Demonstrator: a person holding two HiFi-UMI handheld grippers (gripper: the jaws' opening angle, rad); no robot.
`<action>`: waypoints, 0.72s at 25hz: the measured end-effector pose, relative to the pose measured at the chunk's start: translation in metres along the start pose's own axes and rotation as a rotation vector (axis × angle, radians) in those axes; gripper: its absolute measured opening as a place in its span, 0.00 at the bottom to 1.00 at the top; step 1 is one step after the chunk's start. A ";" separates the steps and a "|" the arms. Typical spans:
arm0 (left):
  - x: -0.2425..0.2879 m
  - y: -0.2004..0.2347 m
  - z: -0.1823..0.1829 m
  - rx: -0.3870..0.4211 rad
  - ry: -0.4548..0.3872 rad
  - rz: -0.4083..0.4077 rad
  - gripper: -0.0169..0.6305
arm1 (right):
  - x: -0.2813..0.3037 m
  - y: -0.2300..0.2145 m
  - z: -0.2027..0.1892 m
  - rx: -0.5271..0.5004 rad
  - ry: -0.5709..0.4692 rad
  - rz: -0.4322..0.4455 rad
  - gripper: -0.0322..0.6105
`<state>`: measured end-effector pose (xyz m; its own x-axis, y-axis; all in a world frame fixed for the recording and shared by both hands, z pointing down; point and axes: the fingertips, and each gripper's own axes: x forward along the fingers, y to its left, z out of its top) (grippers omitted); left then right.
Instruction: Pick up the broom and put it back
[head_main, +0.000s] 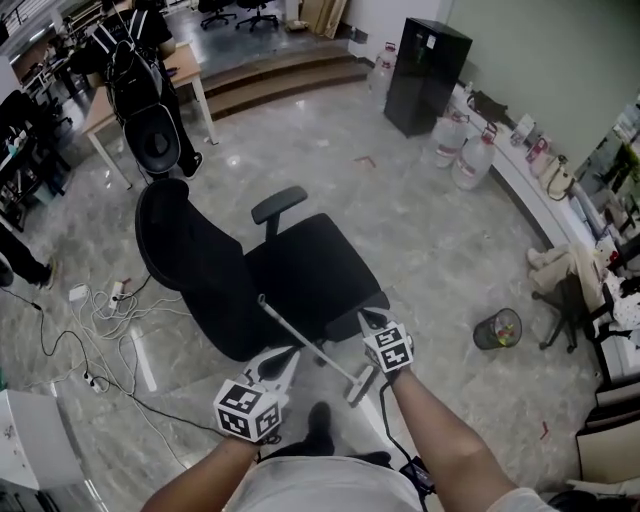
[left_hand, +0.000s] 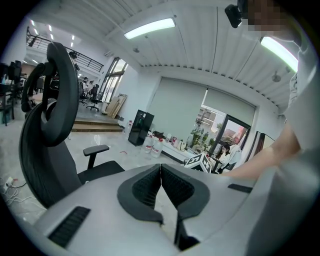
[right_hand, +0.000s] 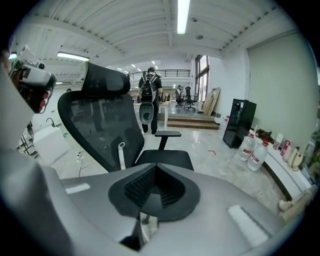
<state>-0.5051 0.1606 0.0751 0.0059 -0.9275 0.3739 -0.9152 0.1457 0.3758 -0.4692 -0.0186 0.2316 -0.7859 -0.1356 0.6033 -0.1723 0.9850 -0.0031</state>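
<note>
The broom (head_main: 305, 340) is a thin grey pole that leans against the seat of a black office chair (head_main: 300, 270). Its pale lower end lies on the floor by my right wrist. In the right gripper view the broom's white tip (right_hand: 121, 156) stands against the chair's mesh back (right_hand: 105, 125). The rest of the pole runs down out of sight under the gripper body. My right gripper (head_main: 370, 318) (right_hand: 156, 167) is shut just right of the pole, and no pole shows between its pads. My left gripper (head_main: 290, 358) (left_hand: 160, 167) is shut and empty, close to the pole's near side.
Loose cables (head_main: 100, 320) trail over the marble floor left of the chair. A mesh waste bin (head_main: 497, 329) and a stool draped with cloth (head_main: 565, 290) stand to the right. Water bottles (head_main: 465, 150) and a black cabinet (head_main: 427, 75) line the far wall. A person with a backpack (head_main: 140, 90) stands by a desk.
</note>
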 end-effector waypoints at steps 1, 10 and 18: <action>0.002 -0.002 0.001 0.003 0.001 -0.007 0.04 | -0.006 0.000 0.006 0.008 -0.017 -0.004 0.05; 0.039 -0.062 0.056 0.078 -0.060 -0.138 0.04 | -0.126 0.024 0.111 0.077 -0.252 -0.020 0.05; 0.074 -0.165 0.119 0.176 -0.113 -0.286 0.04 | -0.269 0.018 0.171 0.181 -0.408 -0.119 0.05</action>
<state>-0.4014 0.0269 -0.0605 0.2362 -0.9559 0.1747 -0.9385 -0.1778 0.2960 -0.3623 0.0174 -0.0667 -0.9175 -0.3134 0.2448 -0.3481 0.9305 -0.1136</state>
